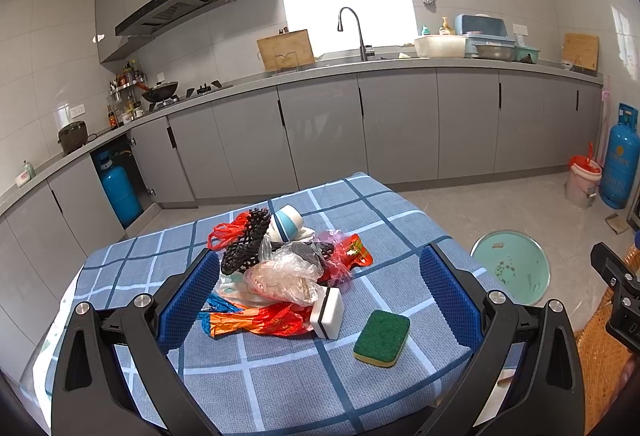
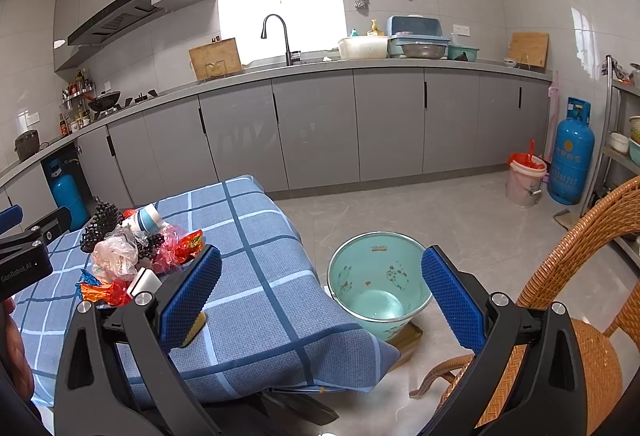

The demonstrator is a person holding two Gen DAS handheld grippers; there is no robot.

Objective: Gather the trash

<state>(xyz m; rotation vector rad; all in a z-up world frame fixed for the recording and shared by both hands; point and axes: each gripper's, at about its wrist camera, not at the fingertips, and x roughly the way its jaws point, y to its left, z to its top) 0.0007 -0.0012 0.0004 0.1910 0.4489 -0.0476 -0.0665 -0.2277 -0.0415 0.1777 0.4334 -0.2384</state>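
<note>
A heap of trash (image 1: pixel 280 272) sits near the middle of a small table (image 1: pixel 280 376) draped in a blue checked cloth, in a grey-cabineted kitchen. The heap mixes red and orange wrappers, a clear bag, black mesh and a blue-and-white cup (image 1: pixel 286 222) lying on its side at the far end. A white sponge (image 1: pixel 328 312) touches the heap's near right edge; a green sponge (image 1: pixel 382 336) lies just beside it, apart from the pile, on open cloth.

The left gripper (image 1: pixel 320 296) hovers over the table's near side, its blue pads spread wide and holding nothing; the left pad is close against the heap's left edge, the right pad stands over bare cloth toward the table's right edge.

The right gripper (image 2: pixel 320 296) hangs past the table's right corner, its pads likewise spread wide and empty. Between its fingers, on the floor just off the table's edge, stands a pale green bucket (image 2: pixel 378 288), open-mouthed, its inside spotted. A wicker chair (image 2: pixel 580 296) stands just to the right of the bucket.

Beyond the table, open tiled floor (image 2: pixel 420 207) runs to the counter. A lined pail (image 2: pixel 526 179) and a blue gas cylinder (image 2: pixel 572 155) stand in the far right corner, well apart from the table.
</note>
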